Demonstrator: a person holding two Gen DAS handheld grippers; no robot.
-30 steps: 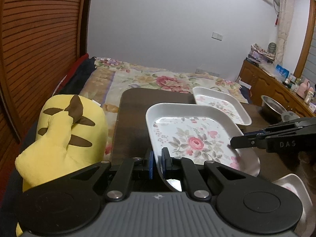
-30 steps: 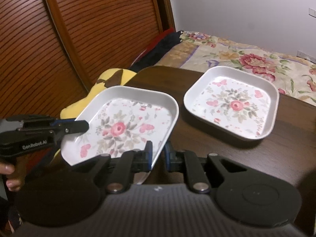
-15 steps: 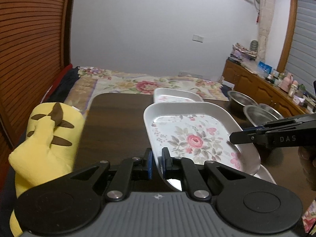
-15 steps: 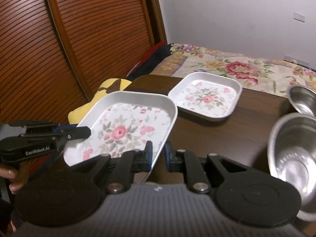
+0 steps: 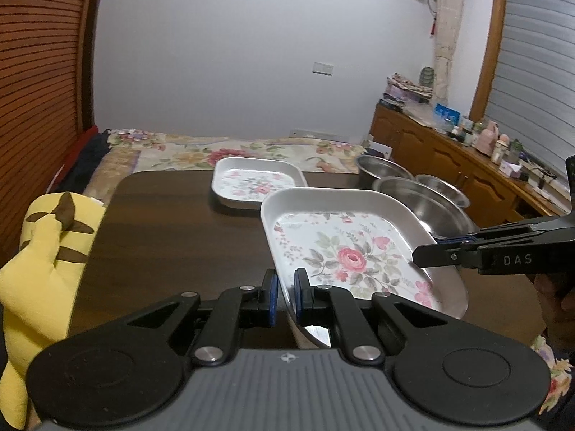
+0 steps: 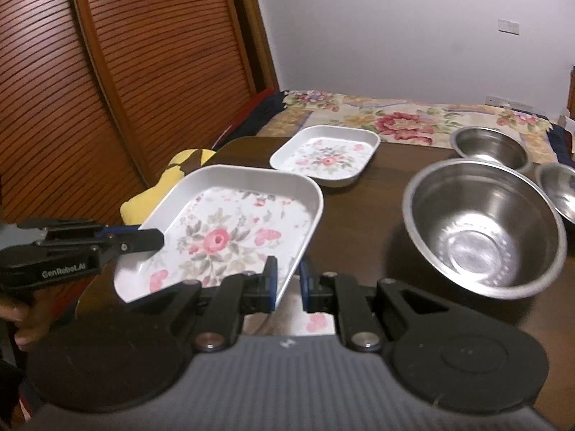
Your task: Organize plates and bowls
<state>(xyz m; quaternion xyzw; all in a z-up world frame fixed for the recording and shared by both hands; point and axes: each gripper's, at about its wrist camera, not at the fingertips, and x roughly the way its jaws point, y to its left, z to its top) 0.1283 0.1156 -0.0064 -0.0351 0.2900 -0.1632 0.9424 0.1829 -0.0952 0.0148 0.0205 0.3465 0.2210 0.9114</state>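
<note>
Both grippers have carried the plate [image 5: 345, 251] along the table [image 5: 172, 237] toward the steel bowls, which were out of the right wrist view a second ago and now fill its right side. That plate is held off the table, tilted, just beside the big bowl [image 6: 481, 230]. The left gripper [image 5: 284, 296] is clamped on its near rim; the right gripper [image 6: 287, 283] is clamped on the opposite rim, and each shows in the other's view as a dark arm reaching over the plate's edge.

Under the held plate, part of a third plate [image 6: 316, 323] peeps out between the right gripper's fingers, mostly hidden. The far bowl [image 6: 488, 147] is partly screened by the big one, and a third bowl [image 6: 557, 186] is cut off at the frame edge. Only fingers of the person show, dim, at the picture edges.

The table is dark brown wood with rounded corners. Beyond it lies a bed [image 5: 222, 151] with a flowered cover, a slatted wooden door [image 6: 125, 72] to one side, a yellow plush toy [image 5: 39, 262], and a cluttered wooden sideboard [image 5: 467, 165] against a pale wall.

The held plate is white, squarish with rounded corners and a raised rim, printed with a pink rose and grey-green leaves. A second matching plate [image 6: 327, 154] rests farther back on the table.
</note>
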